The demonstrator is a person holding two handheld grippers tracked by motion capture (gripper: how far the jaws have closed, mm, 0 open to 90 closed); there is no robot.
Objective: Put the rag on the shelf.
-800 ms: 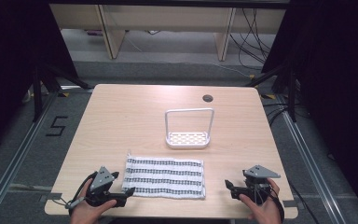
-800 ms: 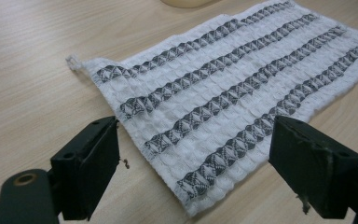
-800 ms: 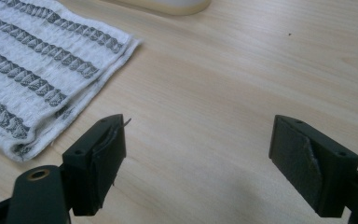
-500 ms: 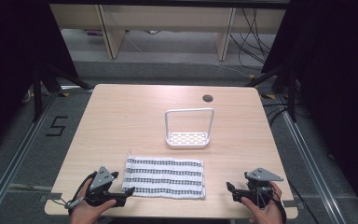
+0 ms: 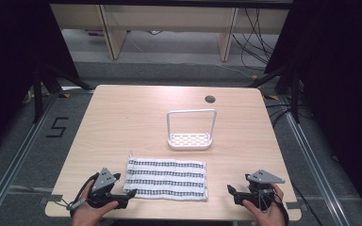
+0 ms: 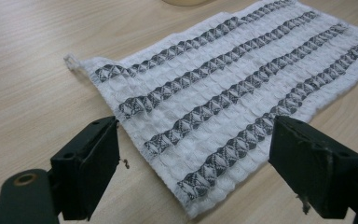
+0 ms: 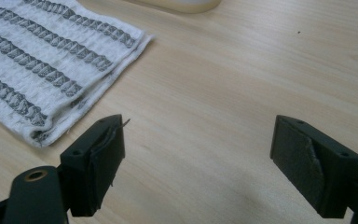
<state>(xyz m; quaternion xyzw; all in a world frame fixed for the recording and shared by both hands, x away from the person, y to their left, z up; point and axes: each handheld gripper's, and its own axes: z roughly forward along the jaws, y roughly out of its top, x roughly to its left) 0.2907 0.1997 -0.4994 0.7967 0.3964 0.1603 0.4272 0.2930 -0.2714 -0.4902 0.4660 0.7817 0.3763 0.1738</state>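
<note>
My left claw (image 6: 193, 154), jaws wide and empty, frames the towel's (image 5: 166, 178) near corner on the bench (image 5: 136, 117); its view reveals the corner loop. My right claw (image 7: 200, 158), equally wide, has drifted slightly nearer the bench edge, well apart.

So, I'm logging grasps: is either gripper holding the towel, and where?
Neither. The left gripper is open near the striped towel; the right gripper is open over bare table.

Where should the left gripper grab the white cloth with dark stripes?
Probably its near left corner: the white striped woven cloth lies flat on the wooden table, and the open left gripper already straddles that edge. Come in low from the left.
</note>
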